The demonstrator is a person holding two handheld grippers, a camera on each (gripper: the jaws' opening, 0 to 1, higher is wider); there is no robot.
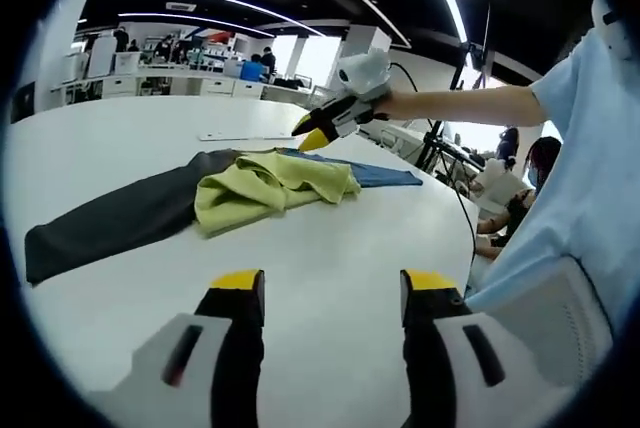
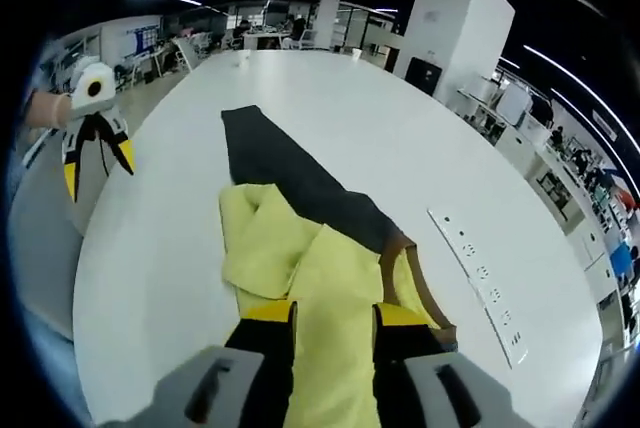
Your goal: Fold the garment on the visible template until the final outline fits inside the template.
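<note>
- Left tool point(image 1: 332, 293): hovering open and empty over white desk point(image 1: 330, 238).
- Yellow garment point(image 1: 270, 185): lying crumpled ahead of left tool, overlapping dark template point(image 1: 110, 223).
- Right tool point(image 2: 333, 323): jaws narrowly parted, straddling garment; grip unclear.

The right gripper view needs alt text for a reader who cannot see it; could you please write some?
A crumpled yellow garment lies on a white table, partly over a dark template, with the right gripper low over the cloth and the cloth between its jaws. The left gripper hangs open at the table's left edge.
</note>
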